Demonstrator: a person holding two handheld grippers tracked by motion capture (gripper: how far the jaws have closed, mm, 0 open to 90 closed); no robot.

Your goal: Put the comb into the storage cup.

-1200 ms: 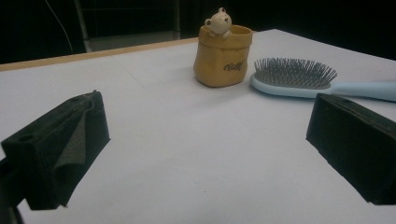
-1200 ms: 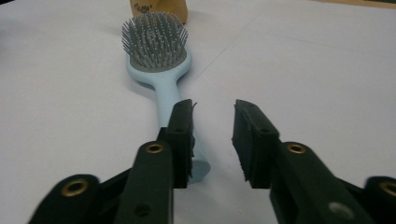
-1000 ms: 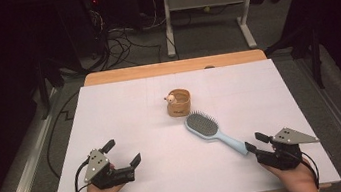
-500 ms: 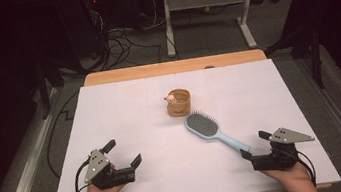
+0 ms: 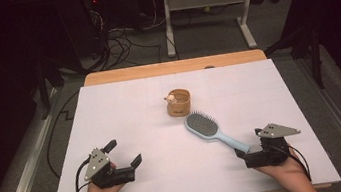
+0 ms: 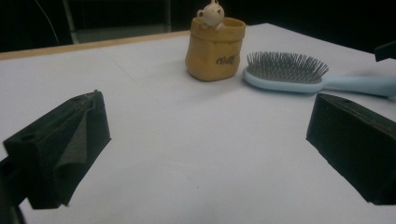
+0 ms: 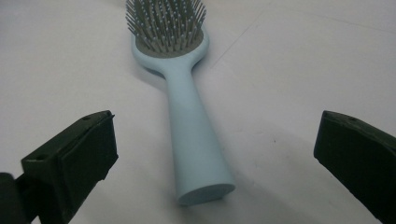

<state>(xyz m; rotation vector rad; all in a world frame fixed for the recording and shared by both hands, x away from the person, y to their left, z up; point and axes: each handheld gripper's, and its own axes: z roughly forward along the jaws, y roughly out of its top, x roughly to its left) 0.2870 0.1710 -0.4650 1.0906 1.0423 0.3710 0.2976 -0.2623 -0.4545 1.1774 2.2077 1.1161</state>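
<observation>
On the white tabletop lies a light blue hairbrush, bristles up, just in front of the right gripper. Its jaws have just been opening and now stand wide, with the handle end between them but not touched. Far to the side, the left gripper rests with jaws wide apart, holding nothing. A small yellow pot stands near the brush head.

Dim room, cables, perhaps desk legs

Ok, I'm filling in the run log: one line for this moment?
right hand-held gripper: jaws just opened, wide apart either side of hairbrush handle, not touching | left hand-held gripper: open, empty | brush flat on table
</observation>
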